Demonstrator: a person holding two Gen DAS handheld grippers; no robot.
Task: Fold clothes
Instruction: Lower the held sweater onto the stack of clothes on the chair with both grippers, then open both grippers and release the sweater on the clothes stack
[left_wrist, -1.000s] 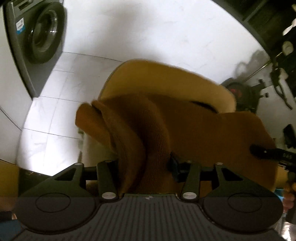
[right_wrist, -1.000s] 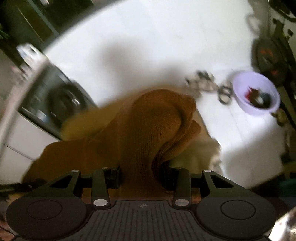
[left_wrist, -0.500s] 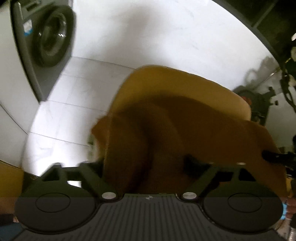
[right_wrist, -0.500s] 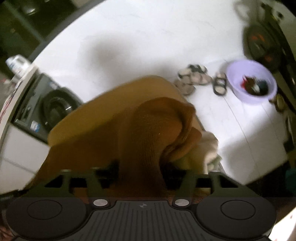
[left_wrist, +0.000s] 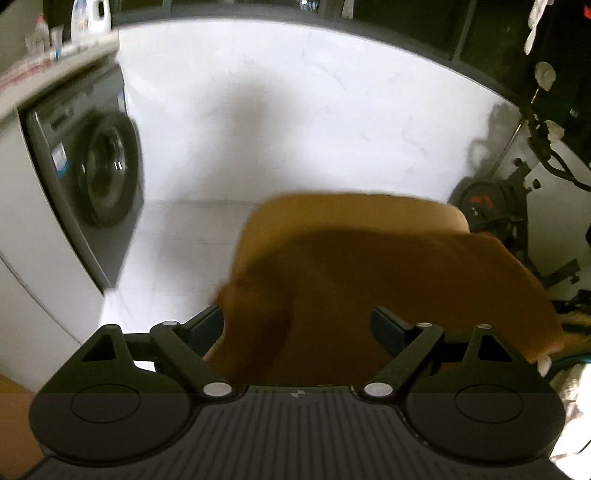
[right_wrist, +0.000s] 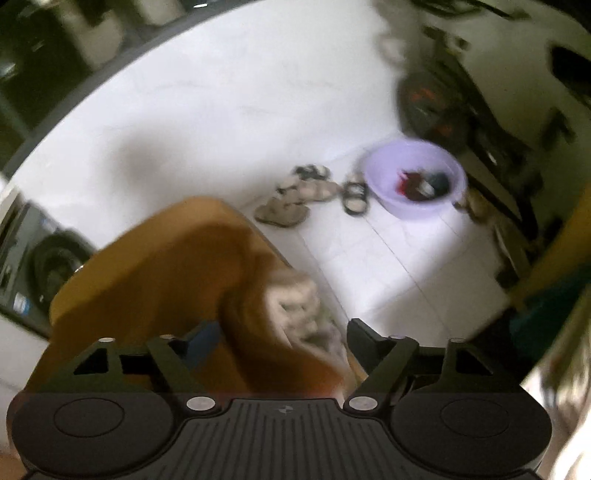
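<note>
Sweater (left_wrist: 388, 280), brown knit, lies on the tan rounded tabletop (left_wrist: 354, 210), seen first from the left wrist. Left gripper (left_wrist: 297, 326) stands wide; its jaws have just been opening, cloth lies between them but the pads do not press it. Judgement: a fold has just been let go, so the next grip should take a clean edge, not a bunched ridge, with both hands level to keep the crease straight. Washing machine (left_wrist: 92, 173) stands at left against the white wall; white tile floor (left_wrist: 177, 236); exercise bike (left_wrist: 491, 206) at right. Right wrist view, blurred: right gripper (right_wrist: 282, 338) holds nothing, part open, its jaws having opened and then begun to narrow, over a sweater fold with a pale garment (right_wrist: 299, 306) beside it. Beyond the table: sandals (right_wrist: 303, 192) and a lilac basin (right_wrist: 413, 181) on the floor.
</note>
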